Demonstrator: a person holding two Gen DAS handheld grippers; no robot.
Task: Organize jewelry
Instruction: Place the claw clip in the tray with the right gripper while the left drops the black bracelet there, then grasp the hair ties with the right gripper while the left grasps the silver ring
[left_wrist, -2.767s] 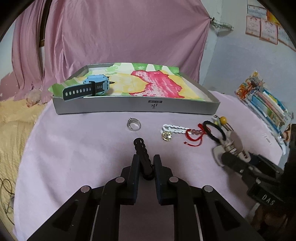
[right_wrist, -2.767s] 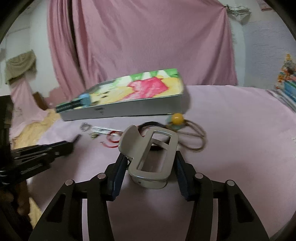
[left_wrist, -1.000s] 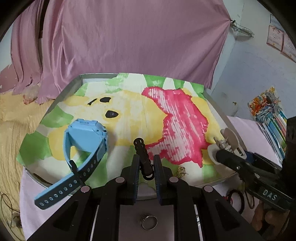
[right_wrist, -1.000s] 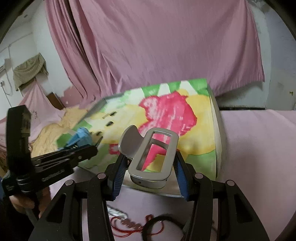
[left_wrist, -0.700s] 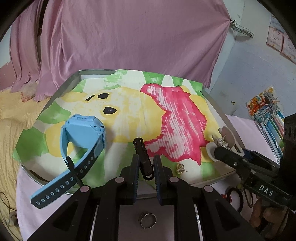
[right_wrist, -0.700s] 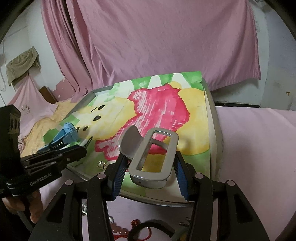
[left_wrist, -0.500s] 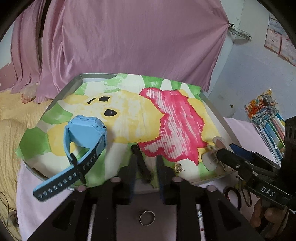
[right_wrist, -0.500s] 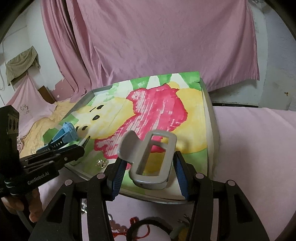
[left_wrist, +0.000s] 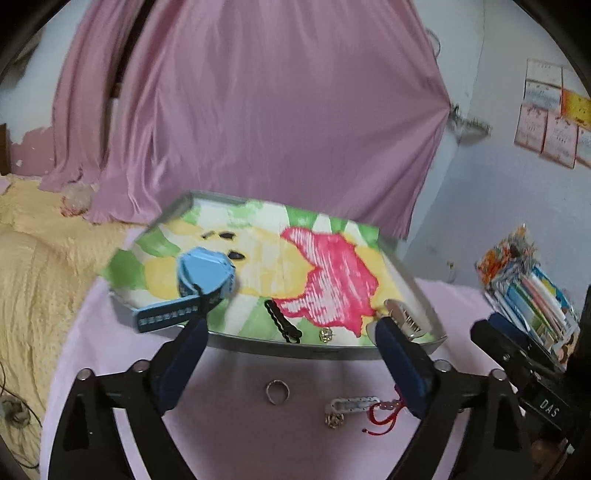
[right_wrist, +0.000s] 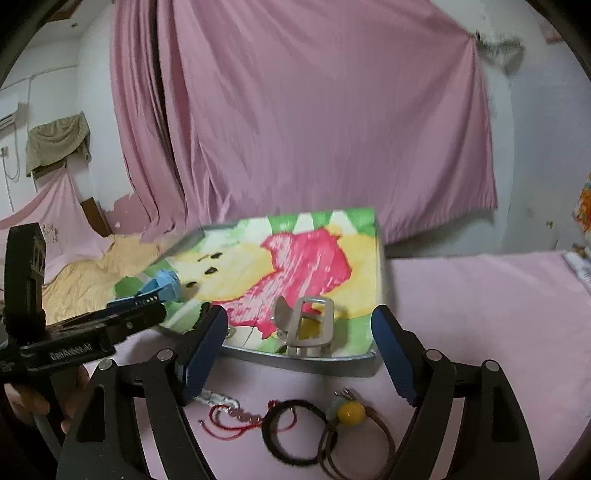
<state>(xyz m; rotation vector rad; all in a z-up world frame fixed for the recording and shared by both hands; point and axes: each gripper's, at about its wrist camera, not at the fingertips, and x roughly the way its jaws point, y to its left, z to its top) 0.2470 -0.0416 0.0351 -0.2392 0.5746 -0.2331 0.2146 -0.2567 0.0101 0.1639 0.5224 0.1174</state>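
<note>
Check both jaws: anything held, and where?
Nothing held. Left gripper and right gripper jaws are opening, empty; black clip and silver clip lie in the tray.

Both views are lit softly and evenly by dim indoor light, with no glare, and only faint shadows are cast under the shallow grey tray with the painted lining (left_wrist: 325, 352) onto the pink cloth-covered surface (right_wrist: 480, 295). Strong fisheye bending is seen toward the dark rounded corners. Motion blur is spread over the pink draped curtain (left_wrist: 258, 110) and the tray, so fine detail is lost.
</note>
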